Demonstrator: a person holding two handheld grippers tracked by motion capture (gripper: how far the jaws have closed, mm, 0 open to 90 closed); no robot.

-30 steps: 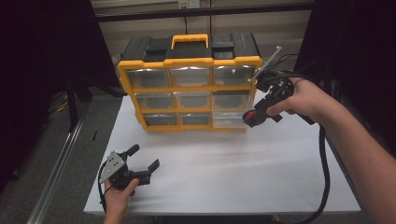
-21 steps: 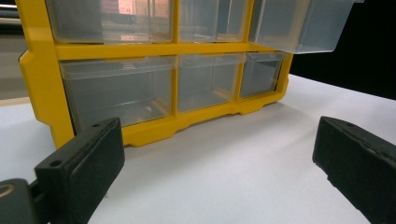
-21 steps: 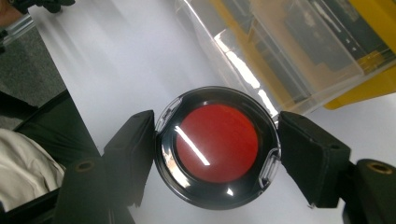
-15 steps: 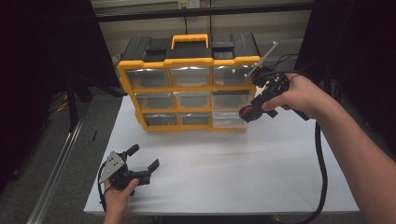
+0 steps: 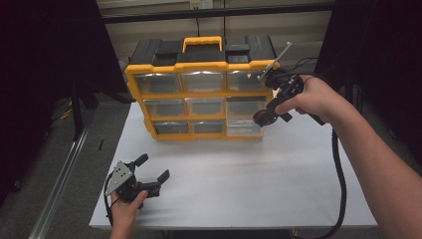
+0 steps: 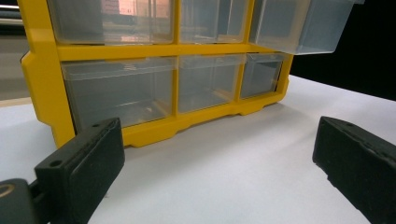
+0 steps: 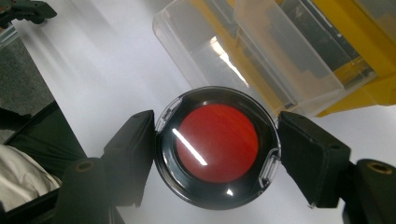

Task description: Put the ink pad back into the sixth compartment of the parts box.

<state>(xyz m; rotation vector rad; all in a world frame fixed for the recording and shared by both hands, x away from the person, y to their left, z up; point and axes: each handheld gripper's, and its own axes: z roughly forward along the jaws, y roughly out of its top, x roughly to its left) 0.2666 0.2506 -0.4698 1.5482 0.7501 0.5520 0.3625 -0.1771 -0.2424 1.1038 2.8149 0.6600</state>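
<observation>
Slippage threatens the round black-rimmed red-lensed disc (image 7: 217, 145), pinched only at its rim by the right claw (image 7: 217, 154) above the part-open clear plastic drawer (image 7: 243, 60) near the desk's (image 5: 259, 189) far right corner, while the left claw (image 5: 149, 174) rests released.

Left hand (image 5: 127, 206): low at the near left, wrapped round its handle from below.
Left gripper (image 5: 151, 169): level, pointing forward and right; jaws spread wide with nothing between them.
Right forearm (image 5: 378, 164): stretches in from the lower right, angled up and leftward.
Right hand (image 5: 311, 97): raised, gripping its handle.
Right gripper (image 5: 263, 117): tipped downward, jaws closed on either side of a round piece.
</observation>
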